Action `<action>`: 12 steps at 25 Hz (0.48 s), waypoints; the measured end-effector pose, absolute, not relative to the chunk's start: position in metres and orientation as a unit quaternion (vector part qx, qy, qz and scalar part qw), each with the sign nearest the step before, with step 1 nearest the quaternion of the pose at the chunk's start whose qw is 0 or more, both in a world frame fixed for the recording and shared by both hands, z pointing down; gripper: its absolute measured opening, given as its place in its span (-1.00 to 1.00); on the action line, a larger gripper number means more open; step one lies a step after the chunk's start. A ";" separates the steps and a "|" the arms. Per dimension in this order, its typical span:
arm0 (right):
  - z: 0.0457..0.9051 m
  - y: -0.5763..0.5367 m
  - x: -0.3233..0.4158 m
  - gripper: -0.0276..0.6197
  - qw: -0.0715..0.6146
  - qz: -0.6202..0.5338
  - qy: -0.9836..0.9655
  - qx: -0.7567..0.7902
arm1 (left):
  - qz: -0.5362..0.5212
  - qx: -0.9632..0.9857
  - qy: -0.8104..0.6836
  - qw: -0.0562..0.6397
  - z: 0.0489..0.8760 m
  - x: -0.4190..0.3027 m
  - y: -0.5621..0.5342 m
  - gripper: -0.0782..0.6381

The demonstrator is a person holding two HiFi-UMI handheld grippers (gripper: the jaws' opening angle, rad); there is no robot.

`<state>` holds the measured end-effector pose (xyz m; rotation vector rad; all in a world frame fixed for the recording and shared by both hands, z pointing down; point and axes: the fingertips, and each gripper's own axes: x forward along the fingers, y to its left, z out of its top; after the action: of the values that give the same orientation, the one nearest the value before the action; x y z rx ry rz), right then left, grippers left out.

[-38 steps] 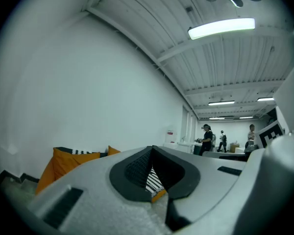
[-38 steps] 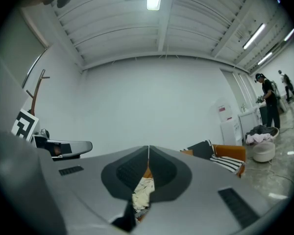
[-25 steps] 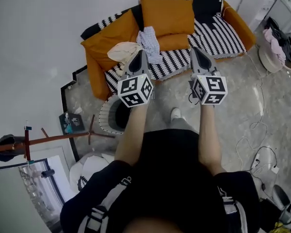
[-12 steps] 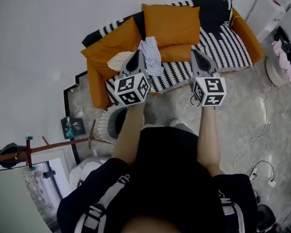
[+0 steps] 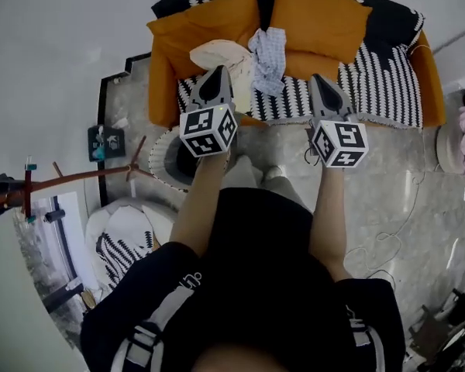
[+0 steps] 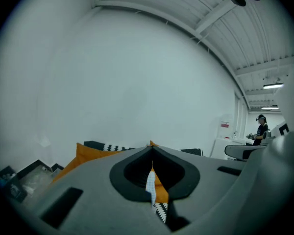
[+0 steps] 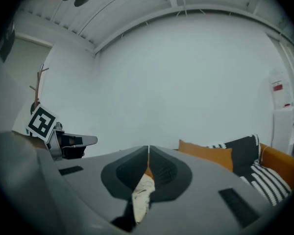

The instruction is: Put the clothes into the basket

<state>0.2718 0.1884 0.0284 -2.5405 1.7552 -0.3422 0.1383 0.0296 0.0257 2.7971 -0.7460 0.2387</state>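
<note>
Left tool (image 5: 218, 71) and right tool (image 5: 318, 77) are held out side by side at arm's length, both pointing toward the sofa (image 5: 164, 91) and both short of its front edge. Each has its jaws pressed together with nothing between them. In each gripper view only a hairline slit shows, and through it a sliver of distant cloth and cushion. Under the left tool, the basket (image 5: 156, 163) stands on the grey floor (image 5: 387, 200) just in front of the sofa's left end as the head view has it, a pale woven rim around a dark inside. Past the tools, the clothes lie on the sofa's seat. A cream garment (image 5: 221, 53) is bunched toward the sofa's left end, and a pale checked garment (image 5: 269, 49) lies crumpled just beside it, near the sofa's middle. Both rest against the orange cushions (image 5: 318, 14) propped along the sofa's back. A black-and-white striped throw (image 5: 372, 68) covers the sofa's seat and back. Behind the sofa rises a plain white wall (image 5: 62, 37).
</note>
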 end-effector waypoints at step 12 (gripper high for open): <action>0.164 0.065 0.215 -0.87 -0.020 -0.238 0.622 -0.746 | 0.178 0.901 -0.342 0.199 0.180 0.051 -0.063 -0.76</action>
<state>0.2151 0.0646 0.1638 -2.3745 1.9782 -0.7580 0.0507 -0.0631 0.1796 2.5185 -0.9577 0.4989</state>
